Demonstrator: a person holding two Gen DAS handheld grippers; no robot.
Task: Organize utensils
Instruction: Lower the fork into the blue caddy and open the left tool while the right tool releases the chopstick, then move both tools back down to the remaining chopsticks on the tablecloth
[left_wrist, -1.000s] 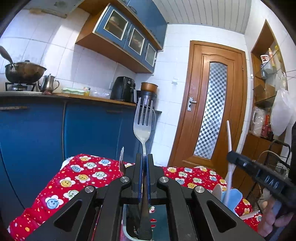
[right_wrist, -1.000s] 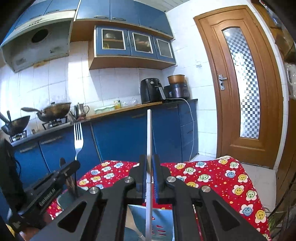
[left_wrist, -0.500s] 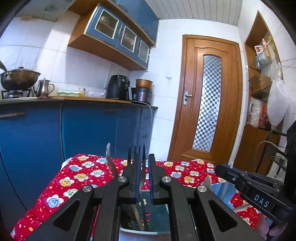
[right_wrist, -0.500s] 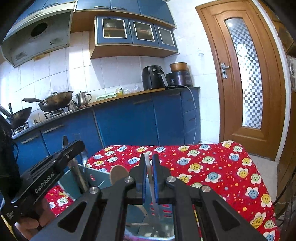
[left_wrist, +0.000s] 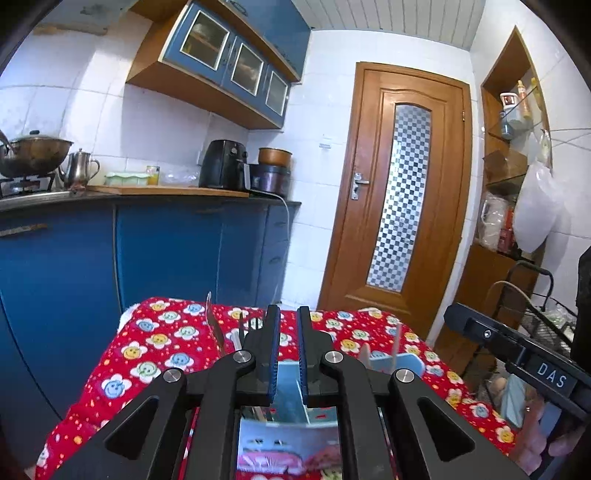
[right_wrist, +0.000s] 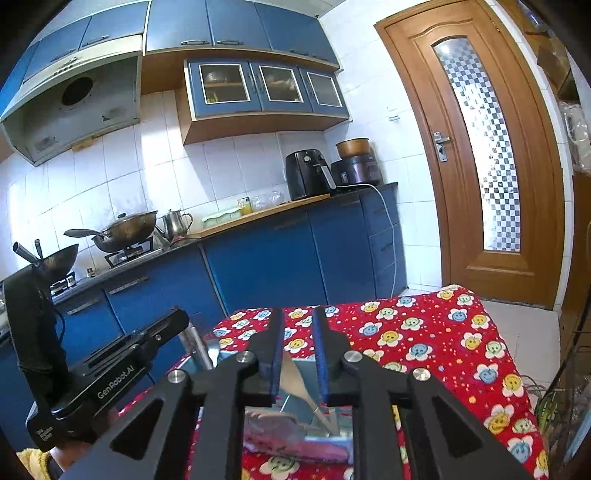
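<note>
While both stand empty, the left gripper (left_wrist: 287, 354) and right gripper (right_wrist: 298, 354) hover over the holder (left_wrist: 397, 363).

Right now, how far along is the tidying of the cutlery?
Done: the fork, a knife and a wooden spoon stand in the blue holder. In hand: nothing; the left gripper is empty, and the right gripper jaws have just been opening, empty too. Left: no loose cutlery in view.

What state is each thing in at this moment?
Left claw: barely open, empty.
Right claw: jaws have just been opening, nothing gripped.
Fork: standing in the holder, tines up.
Holder: upright, holding utensils.
Door: closed.
</note>
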